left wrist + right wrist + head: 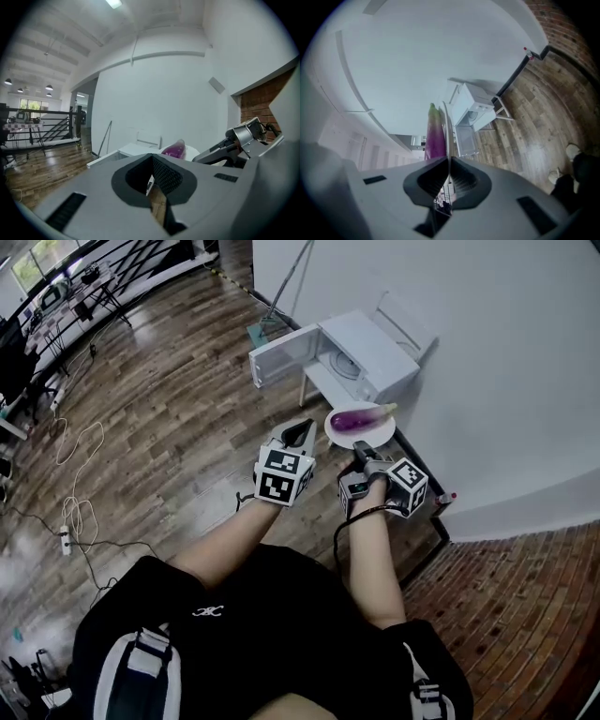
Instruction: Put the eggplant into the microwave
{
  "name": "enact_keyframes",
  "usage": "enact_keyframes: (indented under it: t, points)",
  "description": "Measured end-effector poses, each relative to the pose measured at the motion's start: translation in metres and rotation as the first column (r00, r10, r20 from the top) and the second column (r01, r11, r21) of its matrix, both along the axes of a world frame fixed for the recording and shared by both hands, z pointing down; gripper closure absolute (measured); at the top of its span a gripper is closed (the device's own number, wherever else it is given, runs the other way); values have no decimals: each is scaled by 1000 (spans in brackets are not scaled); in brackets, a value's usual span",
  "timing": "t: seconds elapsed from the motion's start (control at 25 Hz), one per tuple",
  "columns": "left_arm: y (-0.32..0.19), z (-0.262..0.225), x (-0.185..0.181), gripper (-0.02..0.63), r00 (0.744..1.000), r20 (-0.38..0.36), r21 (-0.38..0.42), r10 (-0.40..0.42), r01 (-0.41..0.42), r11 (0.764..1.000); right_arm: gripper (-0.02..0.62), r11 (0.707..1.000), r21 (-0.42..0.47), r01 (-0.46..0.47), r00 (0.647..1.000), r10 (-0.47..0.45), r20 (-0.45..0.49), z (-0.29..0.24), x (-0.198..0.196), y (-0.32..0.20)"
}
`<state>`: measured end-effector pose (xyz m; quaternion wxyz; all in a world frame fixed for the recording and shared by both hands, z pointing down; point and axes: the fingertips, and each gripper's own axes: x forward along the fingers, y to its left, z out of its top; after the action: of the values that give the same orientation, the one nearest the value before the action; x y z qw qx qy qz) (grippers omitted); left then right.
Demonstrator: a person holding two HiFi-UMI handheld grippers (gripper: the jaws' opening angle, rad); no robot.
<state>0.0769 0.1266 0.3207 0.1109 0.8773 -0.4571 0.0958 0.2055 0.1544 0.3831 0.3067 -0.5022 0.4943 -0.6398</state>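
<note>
The eggplant [361, 416] lies on a white plate [333, 430] that is held in the air in front of the person. It is well short of the microwave [380, 357]. The right tool [361, 448] is clenched on the plate's near rim. In the right gripper view the thin white edge runs straight between the closed pads of that tool [449, 161], with the eggplant [435, 136] lying along the plate just beyond them. The left tool [298, 430] hangs just beside the plate on its left. Its jaws are pressed together on nothing, as the left gripper view shows [152, 159].

The microwave sits on a small white desk [319, 382] against the white wall [487, 352]. Its door [281, 354] is swung wide to the left, so the round turntable inside can be seen. Between the plate and that opening the head view shows wooden floor [169, 409] and the front edge of the desk.

A thin pole [295, 282] leans against the wall behind the microwave. Off to the left a pale cable [80, 442] loops across the boards to a power strip [64, 538]. Further desks with equipment [66, 292] stand at the far upper left. By the person's right side the boards give way to a brick-patterned patch [525, 615].

By count there is one eggplant, one plate, one microwave with one door, one small desk under it, and two tools.
</note>
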Motion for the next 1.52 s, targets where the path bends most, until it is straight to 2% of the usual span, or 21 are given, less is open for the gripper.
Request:
enact_keyframes:
  t: [0.36,0.52,0.72,1.0,1.16,1.52]
  points:
    - [-3,6,21,606,999,27,-5,-44,45,999,568,1000,-15,14,1000,-14,-6,11,35,-1]
    - [-16,5,22,606,998,21,-2,-57,57,998,568,999,-27,17,1000,-17,-10,14,40,-10]
    - [-41,4,19,606,998,0,14,-58,58,998,568,1000,0,20,1000,-20,-20,12,36,-38]
    - [-127,9,5,606,998,-37,16,-60,61,998,568,1000,5,18,999,-18,-31,20,26,-110]
    - [-176,5,-2,606,998,-46,14,-34,35,999,568,1000,14,-5,999,5,-35,13,17,-159]
    - [-275,17,-38,606,997,-62,-18,-34,33,999,568,1000,8,-21,999,21,-36,13,-13,-254]
